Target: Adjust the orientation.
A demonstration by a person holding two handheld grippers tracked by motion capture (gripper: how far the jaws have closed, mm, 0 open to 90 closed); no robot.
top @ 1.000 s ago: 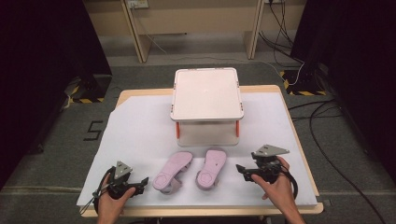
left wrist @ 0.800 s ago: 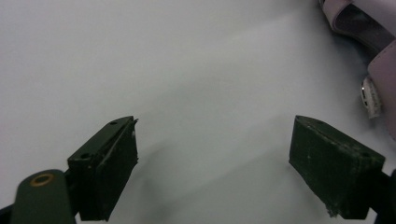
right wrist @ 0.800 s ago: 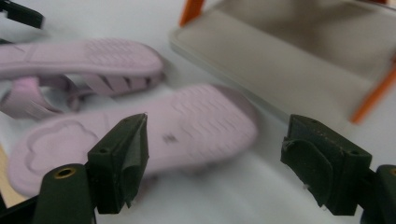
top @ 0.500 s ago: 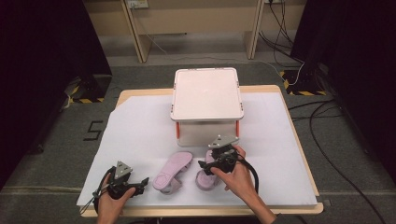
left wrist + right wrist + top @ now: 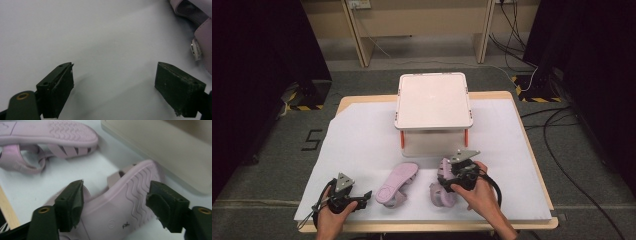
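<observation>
My right tongs straddle the right sandal near the tabletop's front edge, jaws just closing in, pads not pressing yet. My left tongs gape wide over bare sheet, left sandal just beside.

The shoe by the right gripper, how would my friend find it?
Start at the white box on the table. In front of it lie two pink sandals, soles up. Yours is the right sandal, between the right gripper jaws; the left sandal lies alone.

black two-jaw grippers, grey three-cornered plates, trailing black cables, bare forearms
</observation>
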